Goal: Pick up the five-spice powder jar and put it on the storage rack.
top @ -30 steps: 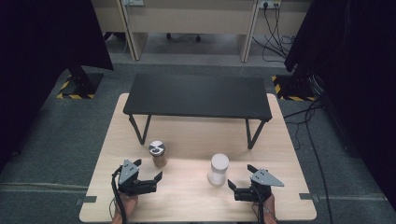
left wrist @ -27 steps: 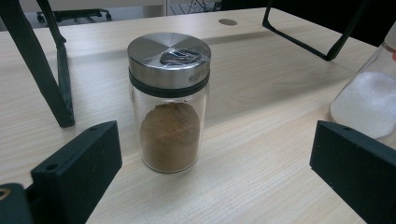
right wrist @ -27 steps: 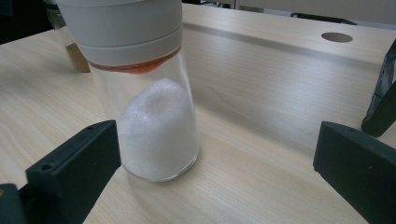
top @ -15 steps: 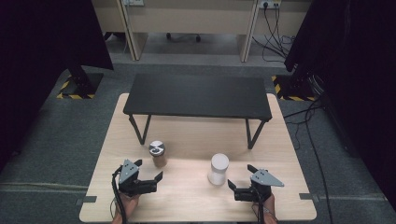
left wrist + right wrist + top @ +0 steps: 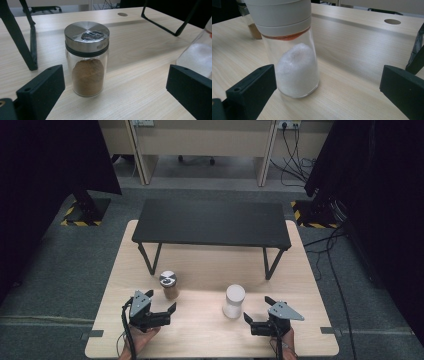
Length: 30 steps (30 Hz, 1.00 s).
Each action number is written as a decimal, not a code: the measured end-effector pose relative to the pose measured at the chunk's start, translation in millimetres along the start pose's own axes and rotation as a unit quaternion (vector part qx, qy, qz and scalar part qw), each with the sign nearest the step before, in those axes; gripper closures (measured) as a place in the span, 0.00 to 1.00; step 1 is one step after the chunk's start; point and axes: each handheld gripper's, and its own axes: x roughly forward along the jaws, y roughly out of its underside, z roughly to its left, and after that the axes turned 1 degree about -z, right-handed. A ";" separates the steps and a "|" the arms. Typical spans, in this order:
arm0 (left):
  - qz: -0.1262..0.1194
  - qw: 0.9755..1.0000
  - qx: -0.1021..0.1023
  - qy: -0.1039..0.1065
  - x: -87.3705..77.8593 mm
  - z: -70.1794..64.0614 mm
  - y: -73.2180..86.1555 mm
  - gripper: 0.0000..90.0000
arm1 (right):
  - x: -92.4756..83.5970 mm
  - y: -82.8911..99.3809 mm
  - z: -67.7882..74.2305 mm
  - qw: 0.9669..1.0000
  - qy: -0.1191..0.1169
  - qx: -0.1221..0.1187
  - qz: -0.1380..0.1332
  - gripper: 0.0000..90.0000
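Left tongs [image 5: 162,312] wide open, holding nothing. Spice jar [image 5: 168,285] stands upright on the desk [image 5: 210,340] just ahead of them, nearer their left jaw, not touching. Jar is clear glass with a steel lid [image 5: 86,35], roughly half full of brown powder [image 5: 88,76].

Right tongs [image 5: 259,314] also wide open, empty. White-capped jar [image 5: 233,301] upright just ahead of them, close to the left jaw; contact can't be told. It holds a heap of white grains [image 5: 297,70] in the lower half, with an orange ring [image 5: 287,37] under the cap.

Black low table [image 5: 212,222] stands beyond both jars.
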 end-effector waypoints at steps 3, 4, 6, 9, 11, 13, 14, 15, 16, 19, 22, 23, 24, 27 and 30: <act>0.005 1.000 -0.002 -0.003 1.4 -1.8 -1.3 0.01 | 0.0 -0.2 0.1 1.000 0.000 0.000 0.000 0.01; 0.008 1.000 -0.001 -0.004 1.7 -2.4 -2.2 0.01 | 0.0 -0.2 0.1 1.000 0.000 0.000 0.000 0.01; 0.010 1.000 0.001 -0.002 1.2 -2.8 -2.9 0.01 | -0.3 -0.1 0.1 1.000 0.000 0.000 -0.001 0.01; 0.012 1.000 0.005 0.001 1.0 -2.4 -3.2 0.01 | -0.7 -0.1 -0.2 1.000 0.000 0.000 -0.001 0.01; 0.014 1.000 0.003 0.003 1.6 -1.0 -3.0 0.01 | -1.0 -0.1 -0.3 1.000 0.000 0.000 -0.002 0.01; 0.016 1.000 0.002 0.002 2.0 -0.6 -3.1 0.02 | -1.2 -0.1 -0.2 1.000 0.000 0.000 -0.002 0.01; 0.015 1.000 0.002 0.002 2.0 -0.4 -3.0 0.02 | -1.3 -0.1 -0.2 1.000 0.000 0.000 -0.002 0.01; 0.014 1.000 0.003 0.001 1.9 -0.2 -3.0 0.02 | -1.3 -0.2 -0.1 1.000 0.000 0.000 -0.002 0.01; 0.013 1.000 0.003 0.001 2.0 -0.2 -3.4 0.02 | -1.3 -0.2 -0.1 1.000 0.000 0.000 -0.002 0.01; 0.013 1.000 0.004 -0.001 3.7 0.7 -5.1 0.02 | -1.7 -0.1 -0.7 1.000 0.000 0.001 -0.003 0.01; 0.018 1.000 0.006 -0.006 8.5 0.4 -6.9 0.02 | -2.4 0.1 -1.4 1.000 0.001 0.003 -0.004 0.01; 0.020 1.000 0.007 -0.007 10.1 0.5 -7.3 0.02 | -2.5 0.3 -2.3 1.000 0.001 0.004 -0.003 0.01; 0.022 1.000 0.008 -0.007 11.7 0.9 -7.6 0.02 | -2.5 0.3 -2.4 1.000 0.001 0.004 -0.003 0.01; 0.024 1.000 0.010 -0.011 14.5 1.7 -8.1 0.02 | -2.5 0.5 -3.2 1.000 0.000 0.004 -0.004 0.01; 0.024 1.000 0.010 -0.017 16.9 2.0 -8.8 0.03 | -2.0 0.6 -3.8 1.000 0.000 0.005 -0.003 0.01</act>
